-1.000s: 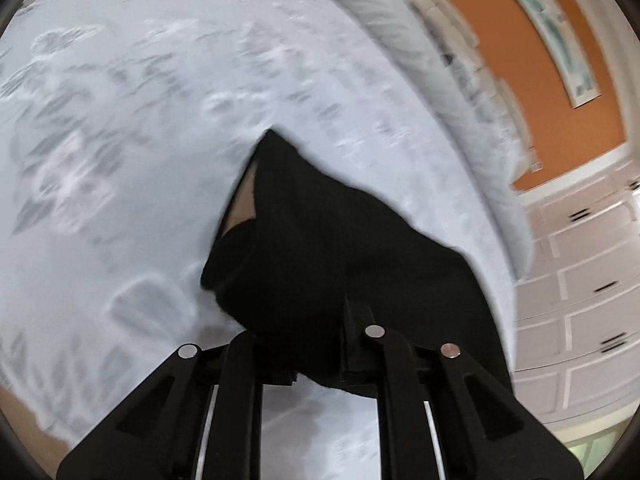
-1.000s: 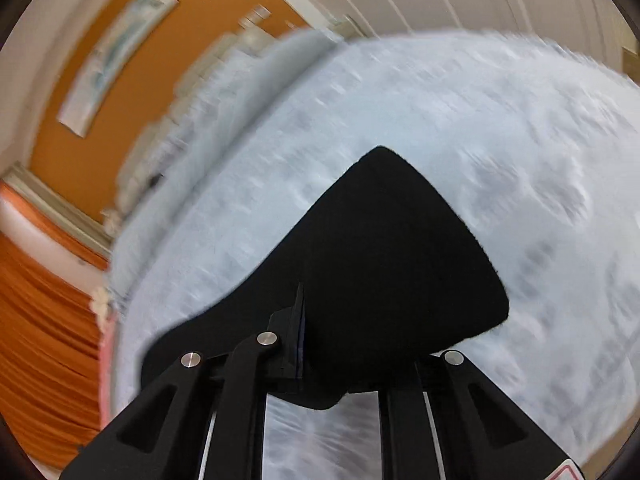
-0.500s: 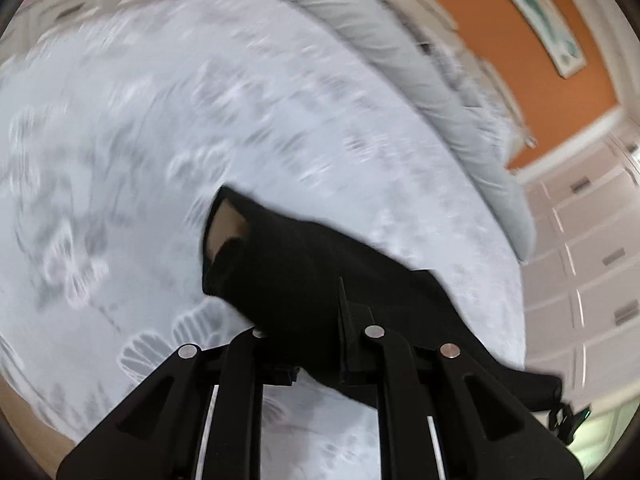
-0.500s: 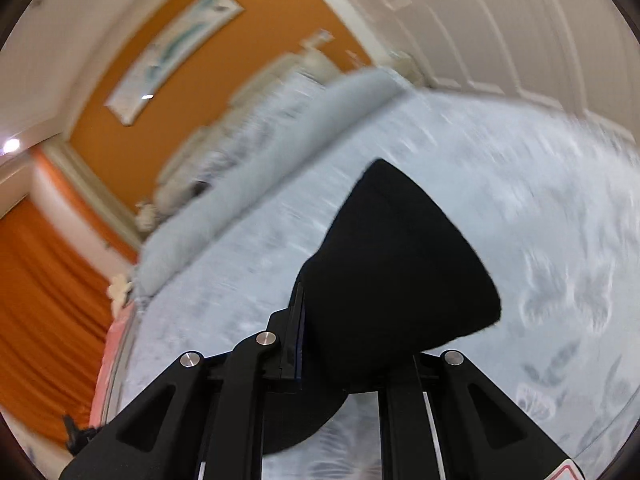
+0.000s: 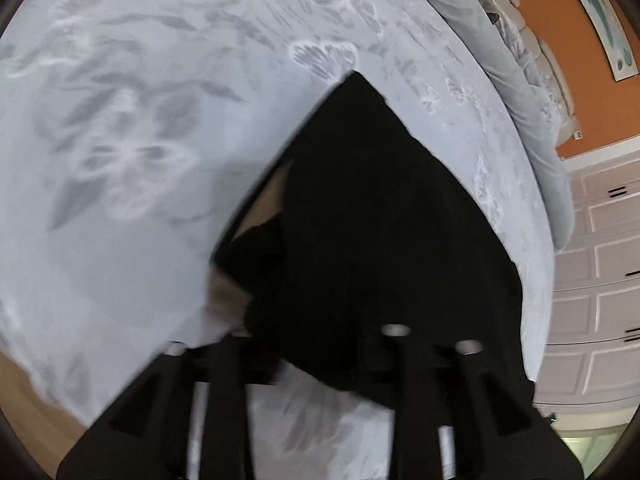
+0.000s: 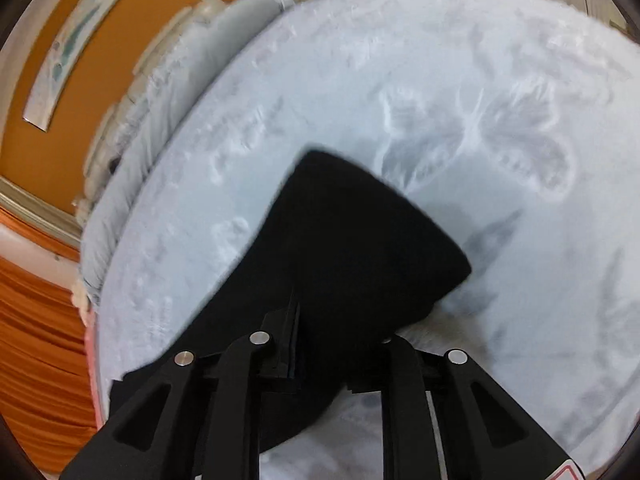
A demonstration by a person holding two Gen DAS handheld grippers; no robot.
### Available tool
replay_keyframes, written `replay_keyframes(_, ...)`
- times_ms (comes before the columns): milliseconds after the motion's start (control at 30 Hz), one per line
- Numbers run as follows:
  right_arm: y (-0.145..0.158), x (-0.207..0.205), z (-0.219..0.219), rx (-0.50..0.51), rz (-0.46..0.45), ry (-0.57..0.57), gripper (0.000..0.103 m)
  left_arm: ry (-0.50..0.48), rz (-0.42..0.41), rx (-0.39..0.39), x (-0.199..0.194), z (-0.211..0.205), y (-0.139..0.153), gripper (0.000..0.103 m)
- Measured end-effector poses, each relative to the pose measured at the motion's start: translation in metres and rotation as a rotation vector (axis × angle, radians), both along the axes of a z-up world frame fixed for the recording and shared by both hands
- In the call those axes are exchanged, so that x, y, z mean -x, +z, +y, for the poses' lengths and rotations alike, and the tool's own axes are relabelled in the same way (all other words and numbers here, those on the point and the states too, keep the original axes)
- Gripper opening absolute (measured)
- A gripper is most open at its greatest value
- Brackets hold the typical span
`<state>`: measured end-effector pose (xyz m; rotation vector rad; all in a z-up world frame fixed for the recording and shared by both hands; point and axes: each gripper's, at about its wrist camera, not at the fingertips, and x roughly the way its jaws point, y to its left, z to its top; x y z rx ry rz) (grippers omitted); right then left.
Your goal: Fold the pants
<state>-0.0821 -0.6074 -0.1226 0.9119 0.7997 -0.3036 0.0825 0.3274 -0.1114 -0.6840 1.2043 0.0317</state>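
We see open bedspread (image 5: 140, 160) across the left of the left-wrist frame; black pants (image 5: 380, 220) fill its centre, pillows (image 5: 516, 92) its upper right.

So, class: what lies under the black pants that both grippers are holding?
Under the black pants lies the pale blue bedspread with its grey leaf and butterfly print, showing all around the cloth. The patch directly beneath the pants is covered, so whatever is there cannot be seen.

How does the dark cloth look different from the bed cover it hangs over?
The pants are plain black; the bedspread is pale grey-blue with a leaf and butterfly print. The pants hang bunched from both grippers, left and right; the bedspread lies spread flat. Both are soft fabric.
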Motion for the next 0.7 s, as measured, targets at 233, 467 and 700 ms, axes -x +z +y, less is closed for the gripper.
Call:
replay_keyframes(233,-0.008,0.011,0.011,-0.009,-0.046,0.026,0.073,0.179,-0.152,-0.231,0.052,0.033,0.072,0.058)
replay_keyframes(467,0.012,0.050,0.001,-0.016,-0.181,-0.090,0.086,-0.025,-0.363,-0.350,0.027,-0.083,0.135,0.090)
replay_keyframes(700,-0.005,0.012,-0.008,0.026,-0.103,0.002,0.042,-0.220,-0.312,-0.222,-0.028,-0.202,0.086,0.091)
